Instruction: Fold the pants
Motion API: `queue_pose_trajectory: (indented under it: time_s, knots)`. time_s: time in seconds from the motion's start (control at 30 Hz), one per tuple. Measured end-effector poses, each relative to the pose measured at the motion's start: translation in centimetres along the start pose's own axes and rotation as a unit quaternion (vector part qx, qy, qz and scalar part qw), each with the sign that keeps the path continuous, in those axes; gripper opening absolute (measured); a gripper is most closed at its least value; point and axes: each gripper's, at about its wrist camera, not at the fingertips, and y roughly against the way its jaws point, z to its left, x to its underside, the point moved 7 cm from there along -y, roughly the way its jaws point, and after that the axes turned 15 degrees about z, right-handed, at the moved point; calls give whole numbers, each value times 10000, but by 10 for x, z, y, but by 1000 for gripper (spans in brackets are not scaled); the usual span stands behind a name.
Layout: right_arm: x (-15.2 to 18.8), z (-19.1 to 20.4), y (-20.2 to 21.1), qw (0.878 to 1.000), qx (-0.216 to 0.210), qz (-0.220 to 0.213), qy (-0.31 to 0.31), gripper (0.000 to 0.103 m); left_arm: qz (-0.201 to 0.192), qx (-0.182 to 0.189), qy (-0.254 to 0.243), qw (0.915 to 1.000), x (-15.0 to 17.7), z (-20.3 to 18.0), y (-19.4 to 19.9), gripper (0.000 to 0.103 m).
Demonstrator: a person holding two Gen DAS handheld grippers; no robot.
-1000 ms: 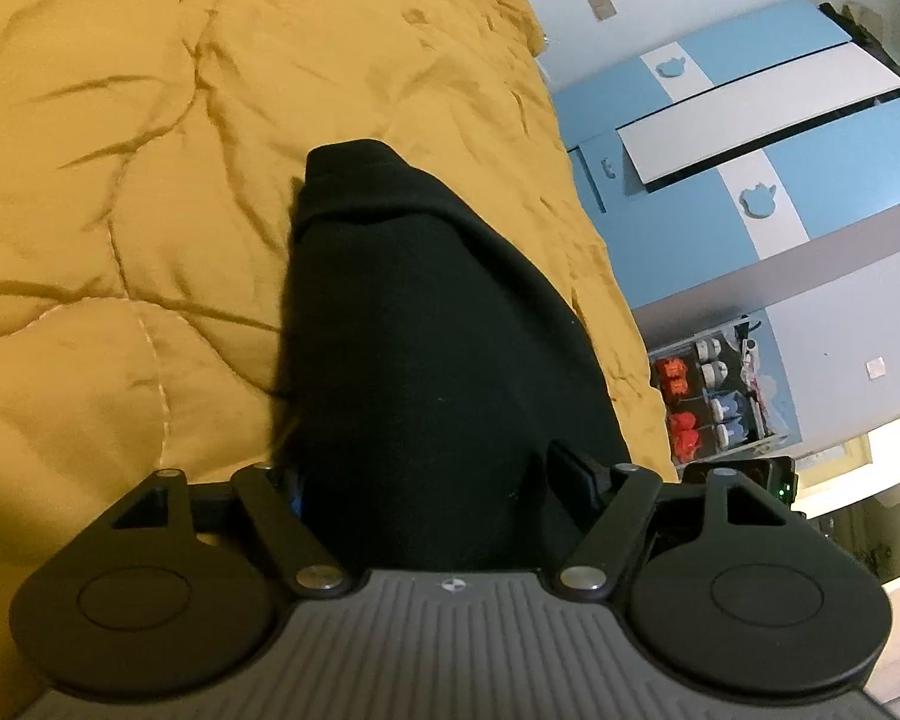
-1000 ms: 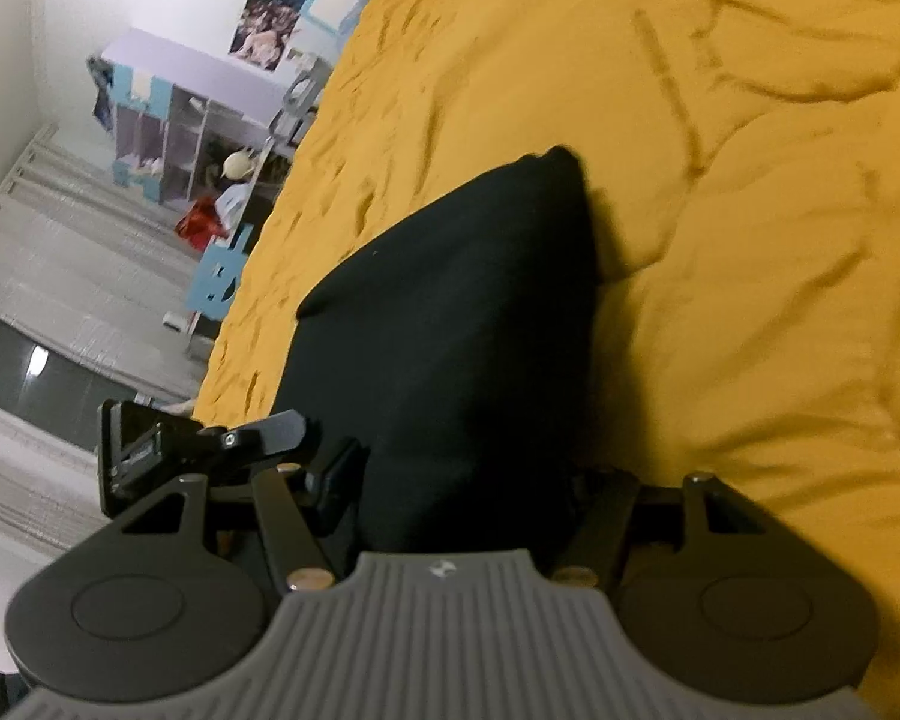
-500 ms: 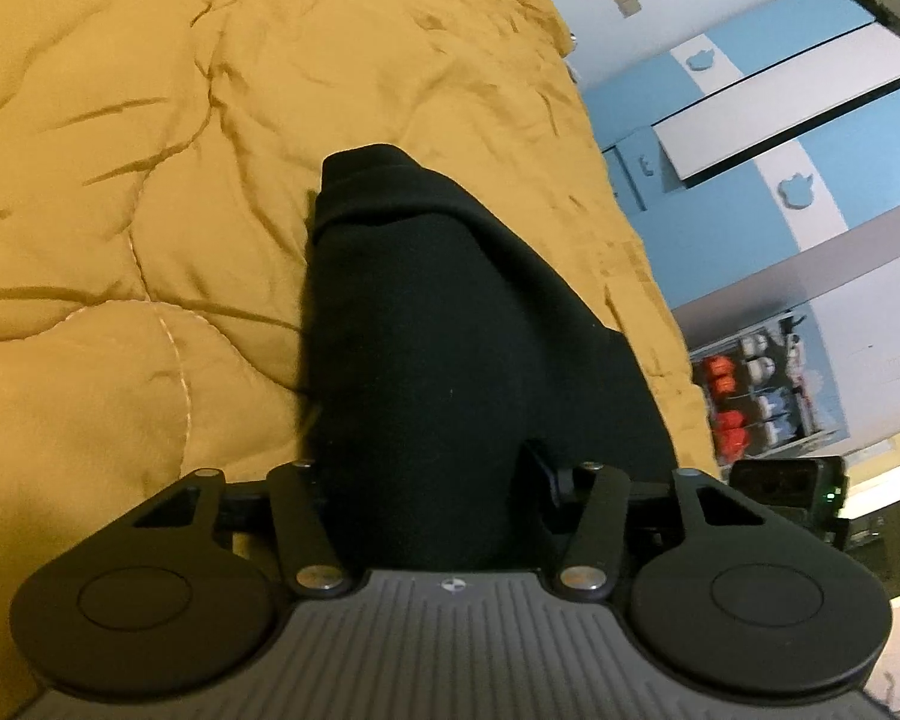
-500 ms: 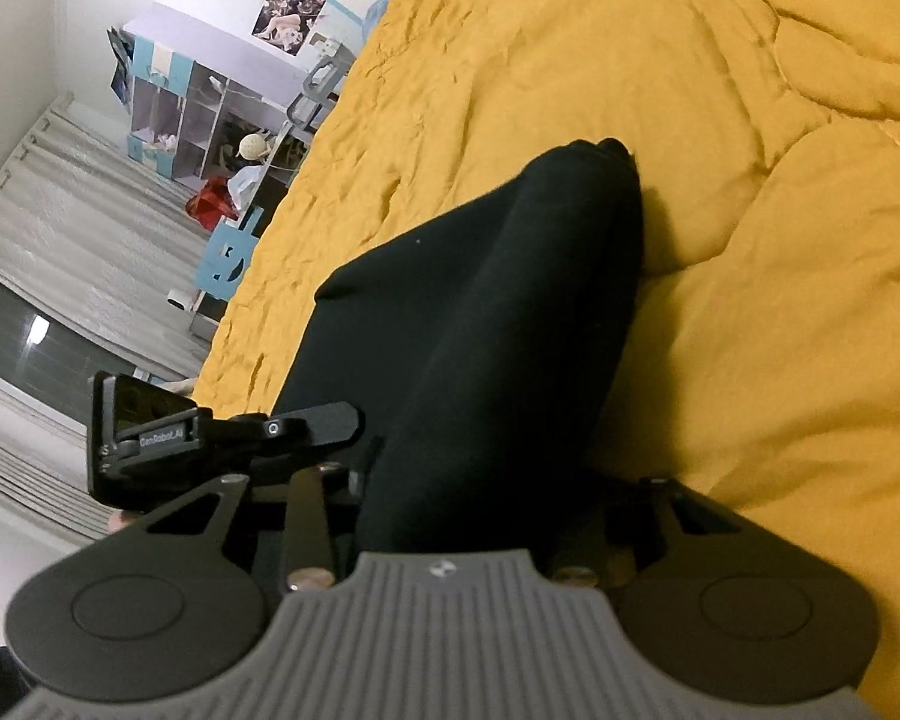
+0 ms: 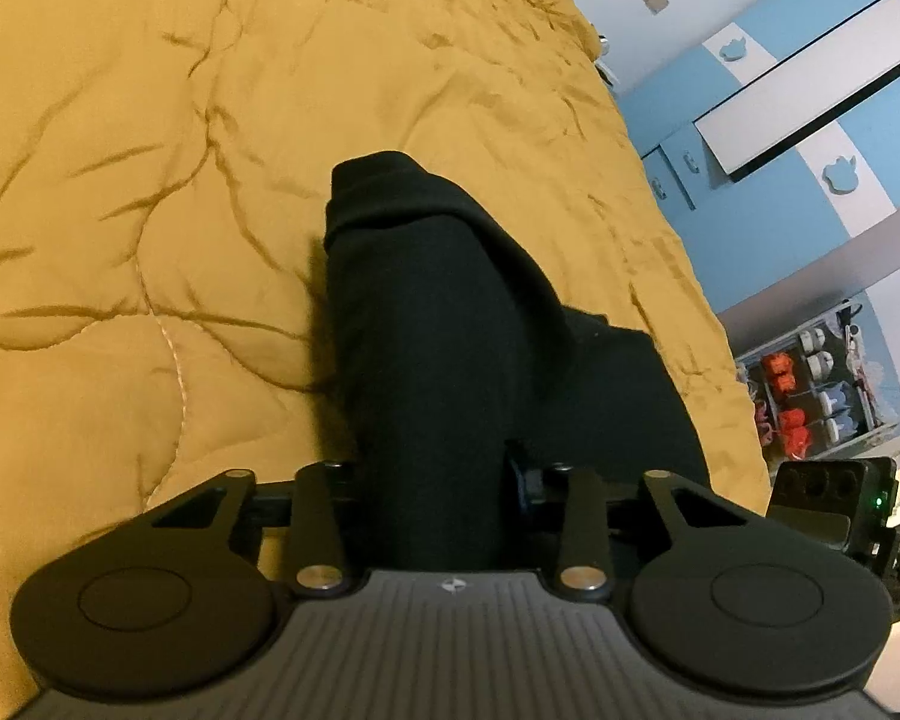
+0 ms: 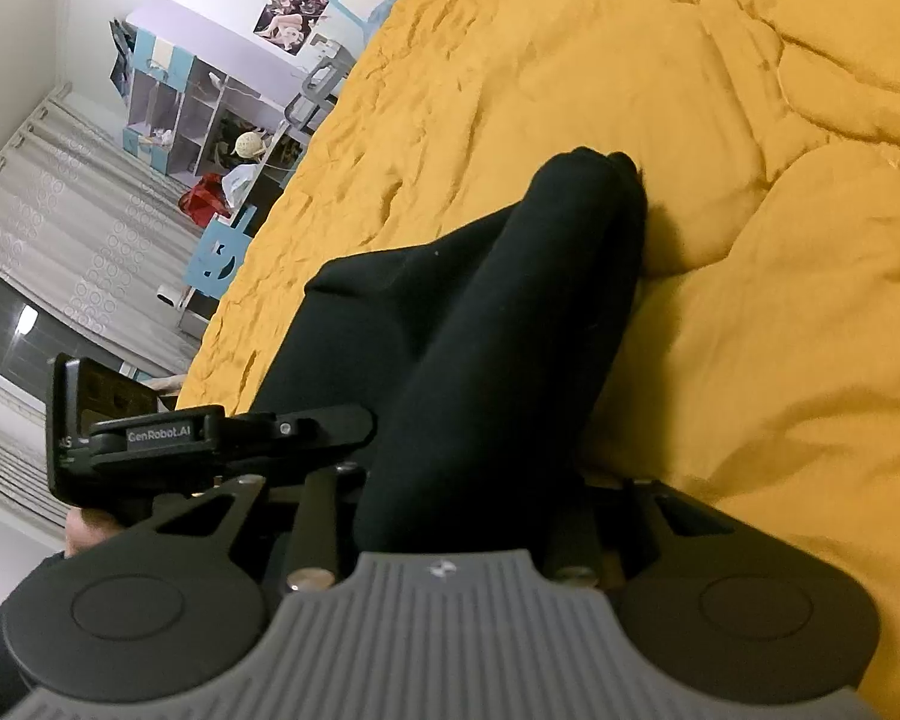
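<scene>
Black pants on yellow quilt

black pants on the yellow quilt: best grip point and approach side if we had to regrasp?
Judging by the pose, take the near edge of the black pants, one corner per gripper, coming from the bedside low over the yellow quilt. Both the left gripper and the right gripper pinch there now; the far end is a thick rounded fold, harder to pinch.

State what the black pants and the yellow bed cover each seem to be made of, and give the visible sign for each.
Black pants: likely a soft knit such as cotton jersey; matte, no sheen, drapes in rounded folds. Yellow bed cover: seemingly a padded, quilted woven fabric; stitched seam lines, puffy panels and fine creases. Exact fibres cannot be told.
</scene>
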Motion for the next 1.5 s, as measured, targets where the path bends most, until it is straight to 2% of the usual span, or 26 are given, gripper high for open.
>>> queue_pose_trajectory:
  time_s: [0.2,0.37,0.53,0.7,0.83,0.97,1.07,1.2,1.33,1.5]
  knots:
    - [2,30,22,9991,-120,-210,346,17,-220,48,-166,9996,9,-24,33,33]
    - [21,68,58,9959,-423,-601,536,17,-444,456,-233,9977,37,-42,76,33]
    - [67,110,83,9923,-497,-909,675,16,-478,820,-255,9952,82,-48,108,33]
    - [143,135,95,9936,-474,-928,438,17,-210,1118,-425,9926,141,-52,120,33]
    - [205,145,121,9944,-346,-986,163,17,97,1707,-394,9845,180,-60,115,33]
    - [259,154,153,9933,32,-1150,-89,17,436,2075,-464,9762,206,-76,98,32]
    - [294,153,176,9912,248,-1272,-254,17,684,2228,-570,9708,215,-93,85,33]
    - [328,145,203,9885,374,-1395,-456,17,931,2256,-745,9669,222,-113,70,33]
    - [337,137,226,9875,532,-1397,-496,17,1068,2282,-795,9645,218,-129,56,33]
    - [311,134,260,9882,819,-1284,-178,17,933,2384,-938,9621,195,-160,47,33]
